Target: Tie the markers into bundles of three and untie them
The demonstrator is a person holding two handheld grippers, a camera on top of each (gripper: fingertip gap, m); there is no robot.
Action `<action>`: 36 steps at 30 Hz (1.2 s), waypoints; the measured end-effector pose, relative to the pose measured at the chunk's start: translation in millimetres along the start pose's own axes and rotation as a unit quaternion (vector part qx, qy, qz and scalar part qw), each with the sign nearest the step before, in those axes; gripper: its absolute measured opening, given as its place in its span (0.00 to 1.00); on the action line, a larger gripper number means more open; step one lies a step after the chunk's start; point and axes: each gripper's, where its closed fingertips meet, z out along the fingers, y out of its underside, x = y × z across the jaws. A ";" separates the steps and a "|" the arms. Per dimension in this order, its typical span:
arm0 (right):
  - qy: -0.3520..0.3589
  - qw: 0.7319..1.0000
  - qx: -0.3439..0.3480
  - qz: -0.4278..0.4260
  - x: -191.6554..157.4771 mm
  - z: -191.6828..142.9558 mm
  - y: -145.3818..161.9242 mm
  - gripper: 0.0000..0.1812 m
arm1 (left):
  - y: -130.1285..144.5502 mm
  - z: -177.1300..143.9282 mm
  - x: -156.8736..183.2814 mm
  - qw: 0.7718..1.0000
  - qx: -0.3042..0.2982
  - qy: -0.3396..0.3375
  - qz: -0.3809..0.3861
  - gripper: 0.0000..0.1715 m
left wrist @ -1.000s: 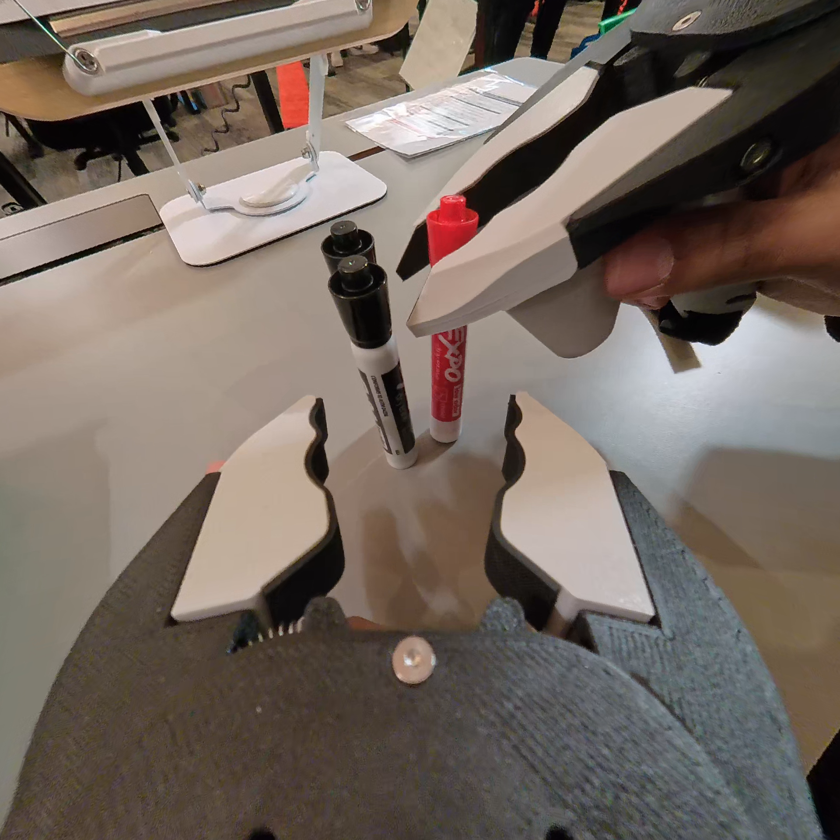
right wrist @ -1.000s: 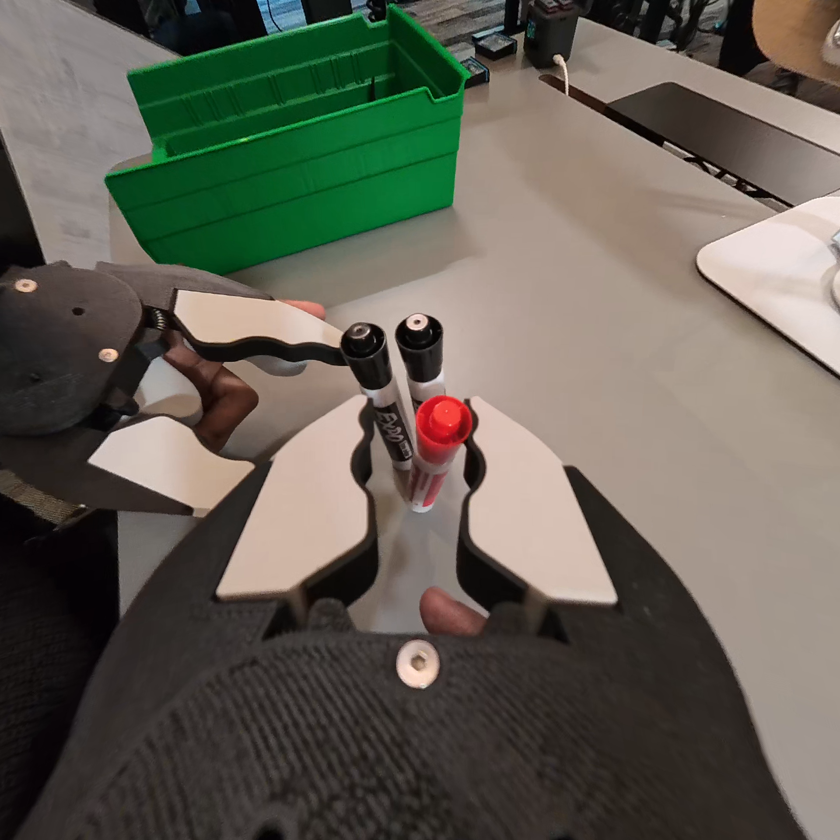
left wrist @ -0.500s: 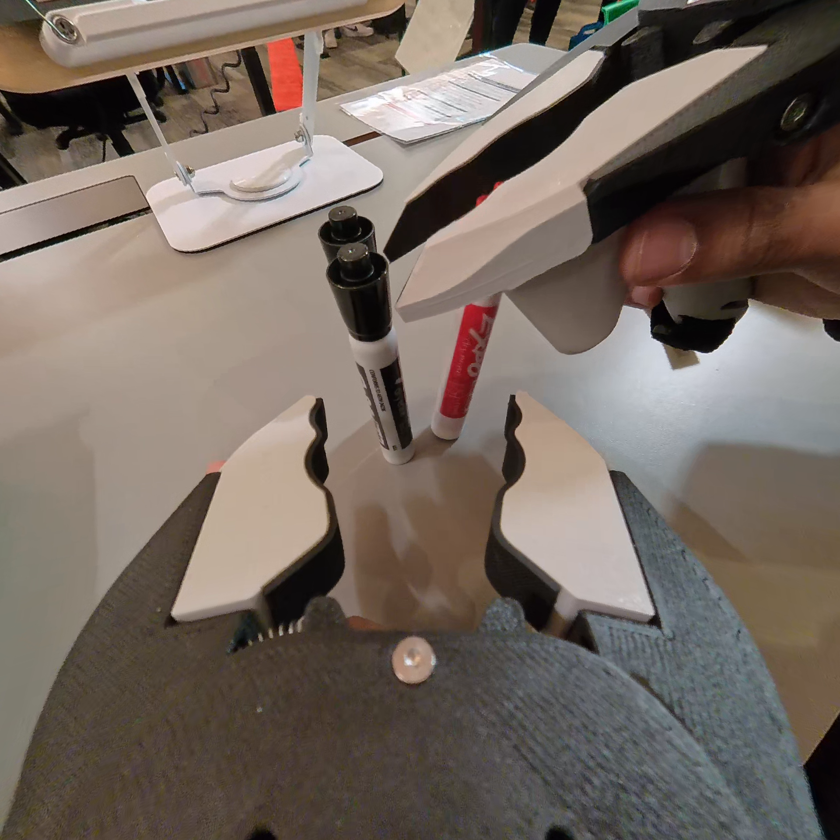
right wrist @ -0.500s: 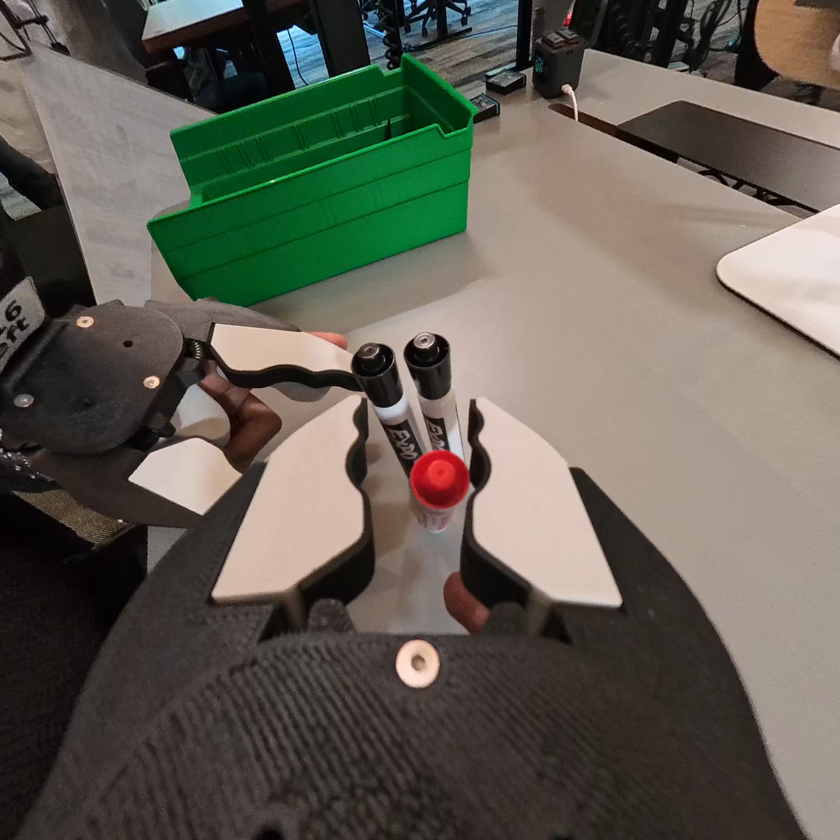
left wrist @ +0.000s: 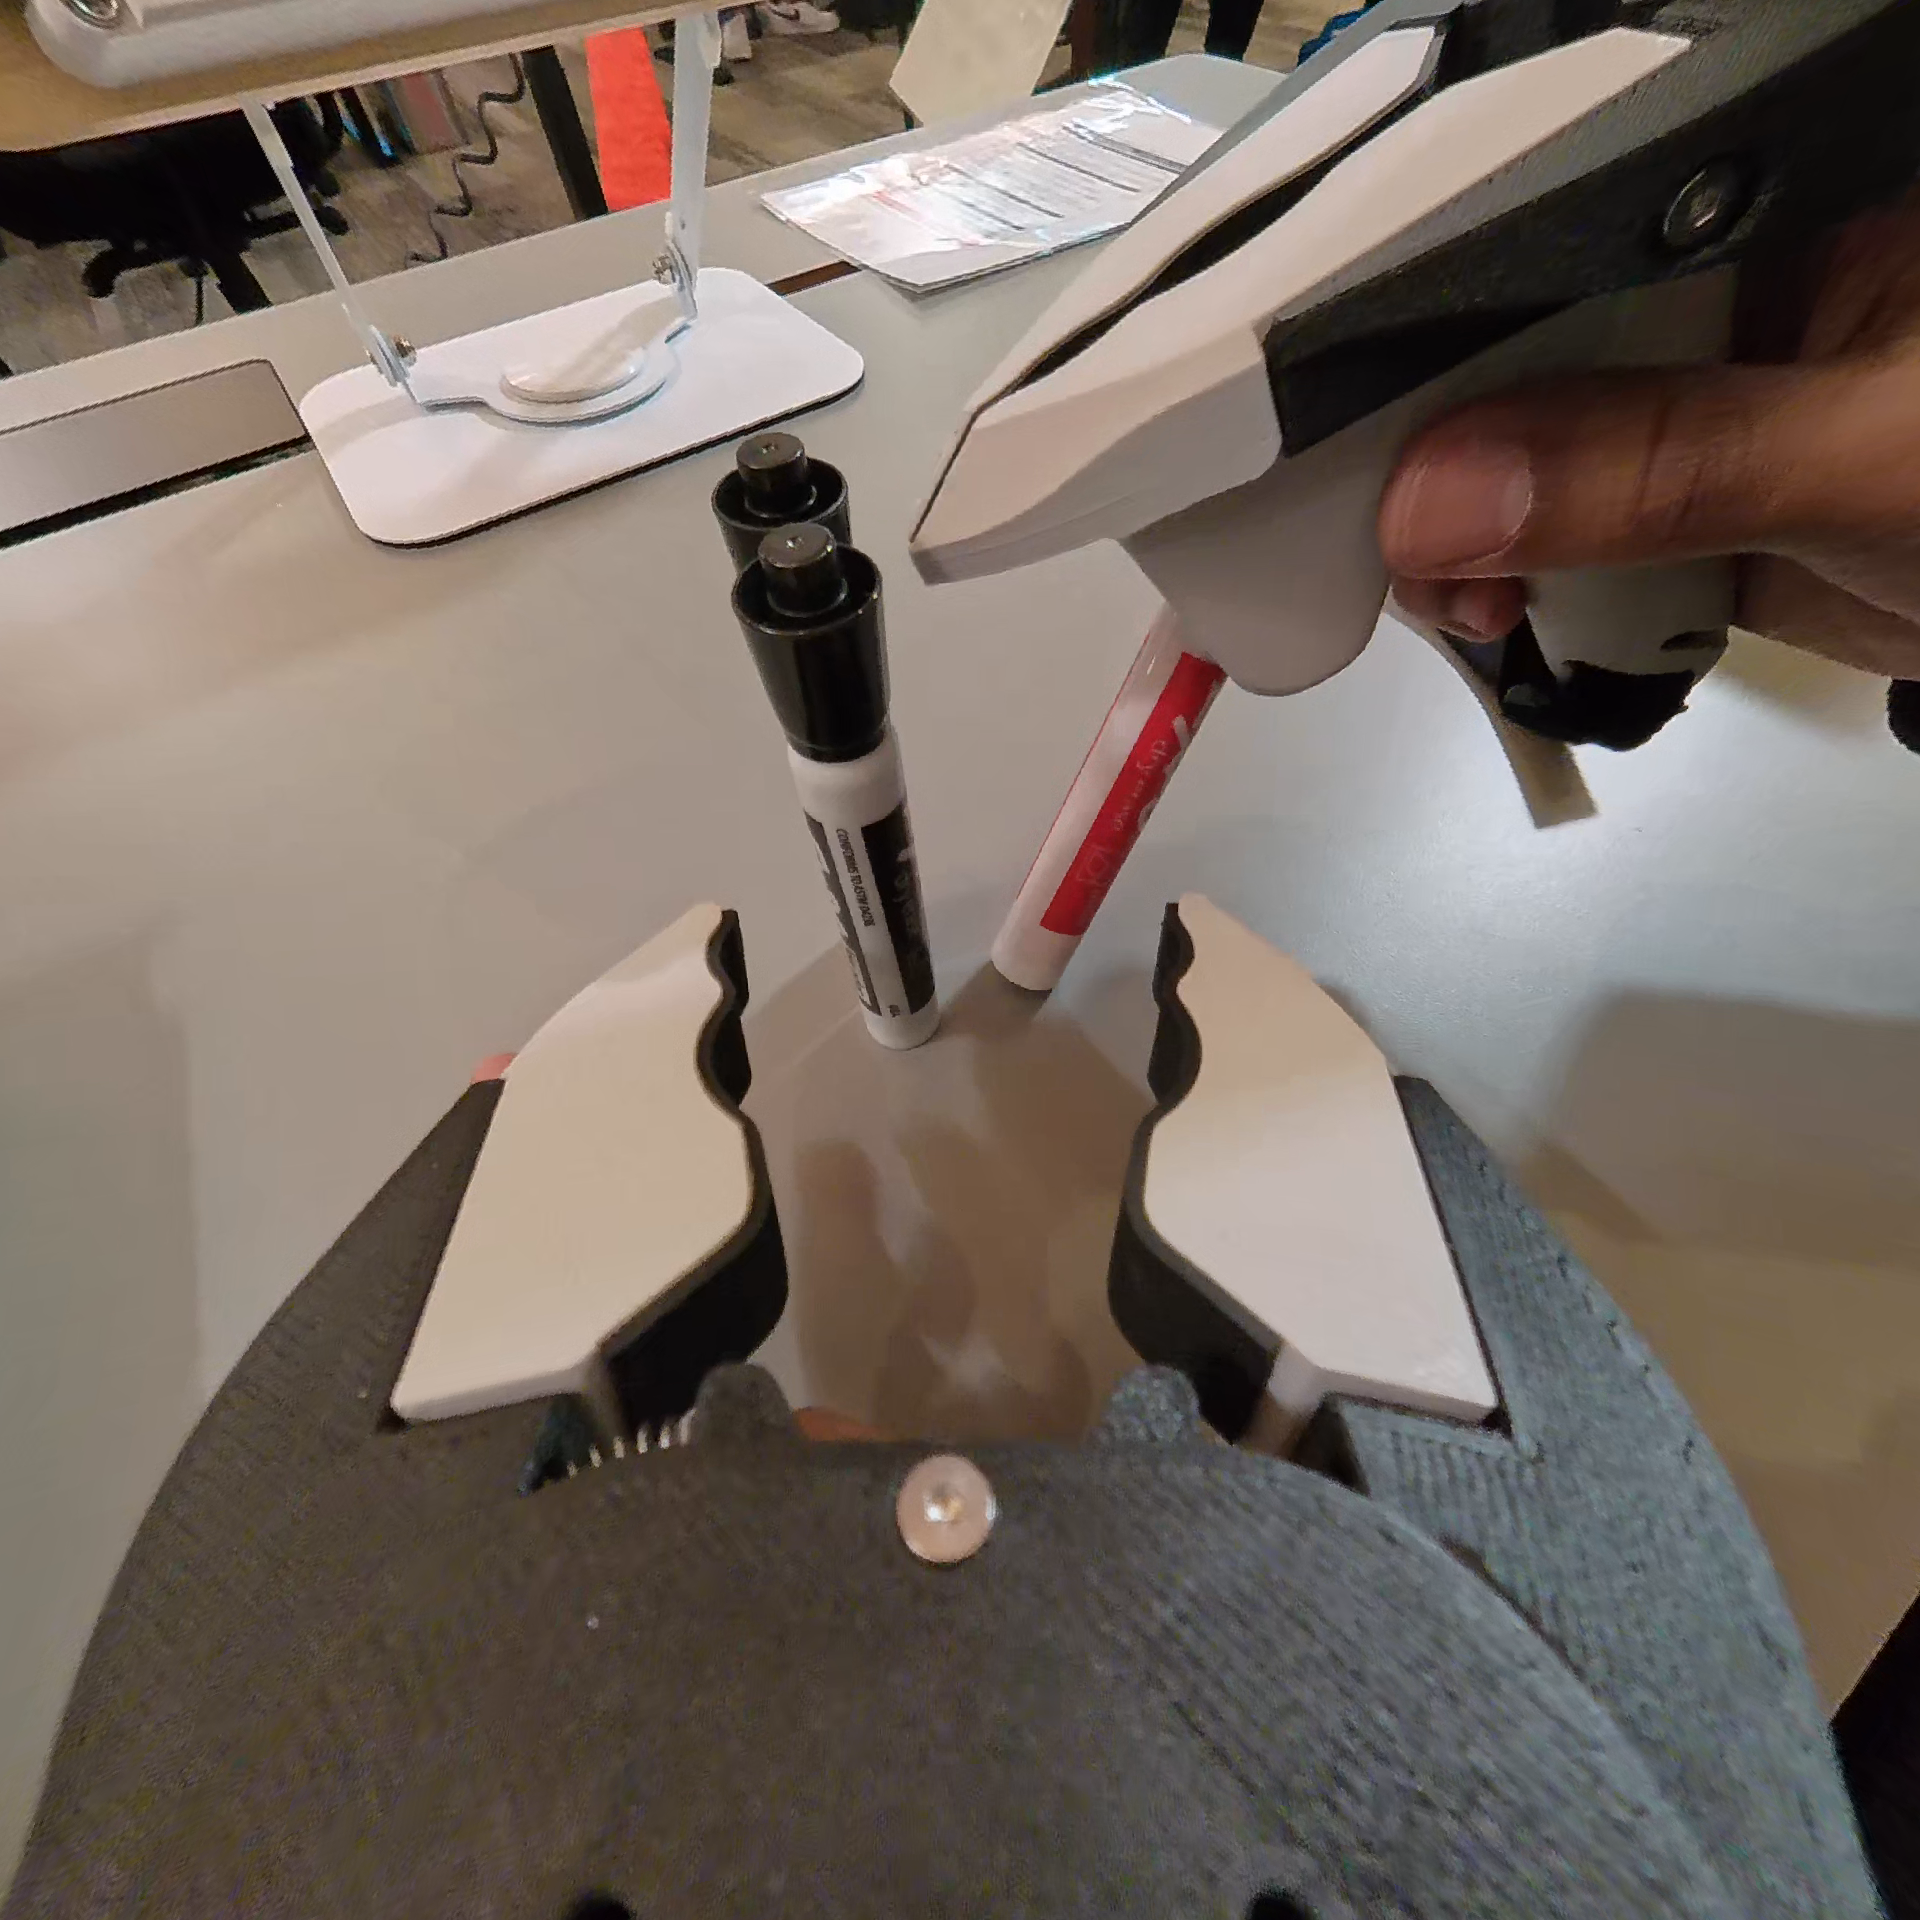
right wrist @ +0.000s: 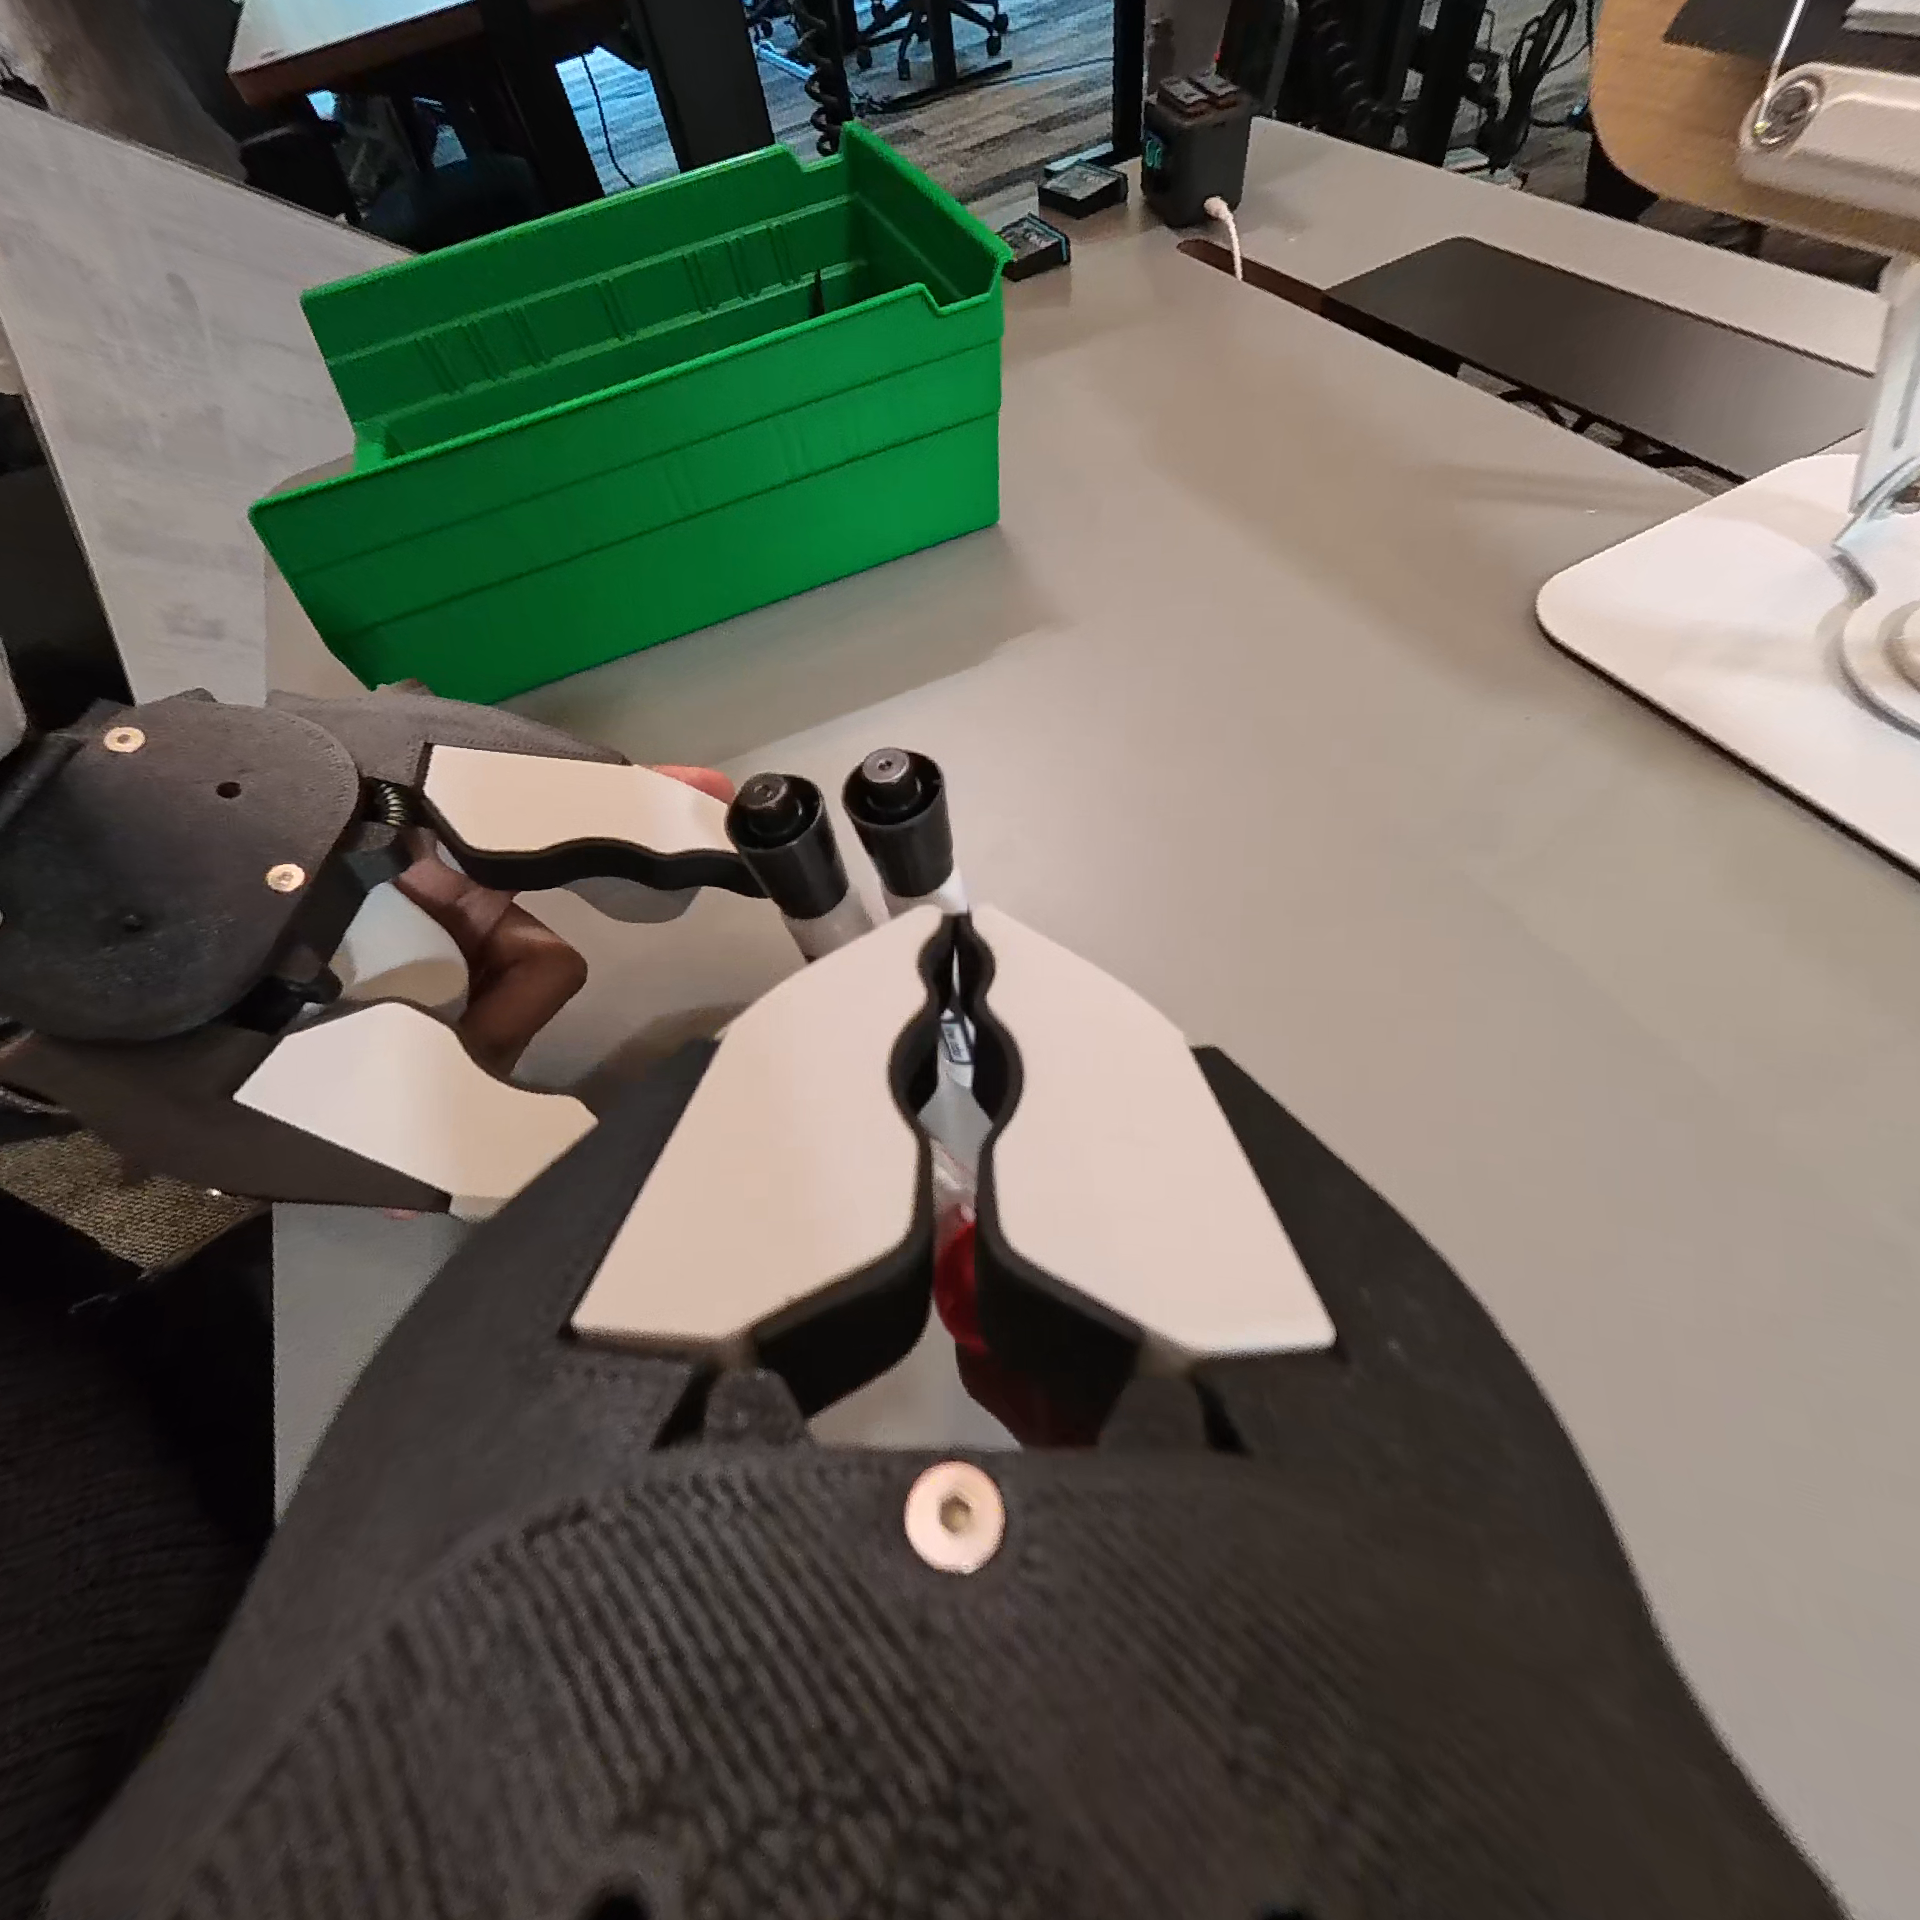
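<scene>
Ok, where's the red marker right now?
The red marker is clamped in the right gripper, tilted, its base on the table just right of the two upright black markers.

Red marker (left wrist: 1112, 805) cap hidden behind right gripper (left wrist: 940, 540); rear black marker (left wrist: 774, 499) barrel masked by front one (left wrist: 847, 790)

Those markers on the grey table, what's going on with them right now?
The right gripper is shut on the red marker, tilting it away from the two black markers, which stand upright side by side. The left gripper is open, just in front of them, gripping nothing. No tie shows on the three. A green bin sits farther back.
</scene>
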 end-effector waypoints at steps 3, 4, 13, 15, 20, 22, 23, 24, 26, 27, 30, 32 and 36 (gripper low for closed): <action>-0.003 1.000 -0.002 -0.002 -0.8 -0.4 0.0 0.00 | 0.8 -0.3 -0.5 1.000 -0.003 -0.003 0.001 0.45; -0.005 1.000 -0.004 -0.002 -1.5 -0.6 0.3 0.00 | 0.9 -0.7 -1.2 1.000 -0.004 -0.006 0.002 0.45; -0.026 0.999 -0.025 0.009 -5.1 -7.7 4.5 0.00 | -22.9 -19.9 19.9 0.996 0.061 -0.017 0.067 0.33; -0.034 0.999 -0.021 0.021 -5.8 -9.3 4.3 0.00 | -23.7 -21.4 38.4 0.992 0.072 0.012 0.102 0.29; -0.039 0.999 -0.022 0.032 -4.3 -10.5 6.0 0.00 | -18.5 -5.0 62.4 0.985 0.056 0.004 0.162 0.32; -0.035 0.999 -0.025 0.023 -4.4 -10.8 7.0 0.00 | -16.2 4.5 63.2 0.986 0.039 -0.011 0.160 0.31; -0.034 0.999 -0.027 0.020 -5.3 -10.9 7.6 0.00 | -14.5 8.6 61.7 0.987 0.031 -0.021 0.159 0.30; -0.034 0.999 -0.028 0.017 -6.3 -11.0 8.3 0.00 | -12.9 11.9 58.1 0.987 0.024 -0.038 0.157 0.23; -0.036 0.999 -0.031 0.014 -9.1 -11.0 9.9 0.00 | -9.7 16.3 53.8 0.985 0.014 -0.054 0.162 0.10; -0.039 0.999 -0.031 0.014 -10.5 -10.9 10.3 0.00 | -10.0 17.6 52.7 0.984 0.015 -0.058 0.166 0.10; -0.049 0.998 -0.033 0.016 -15.0 -10.9 11.0 0.00 | -13.3 21.3 51.3 0.983 0.021 -0.062 0.171 0.22; -0.052 0.998 -0.033 0.017 -16.6 -11.3 11.3 0.00 | -11.6 26.0 50.7 0.982 0.008 -0.064 0.177 0.26; -0.061 0.997 -0.032 0.026 -19.2 -12.8 11.3 0.00 | -12.2 33.1 50.9 0.980 0.001 -0.068 0.187 0.23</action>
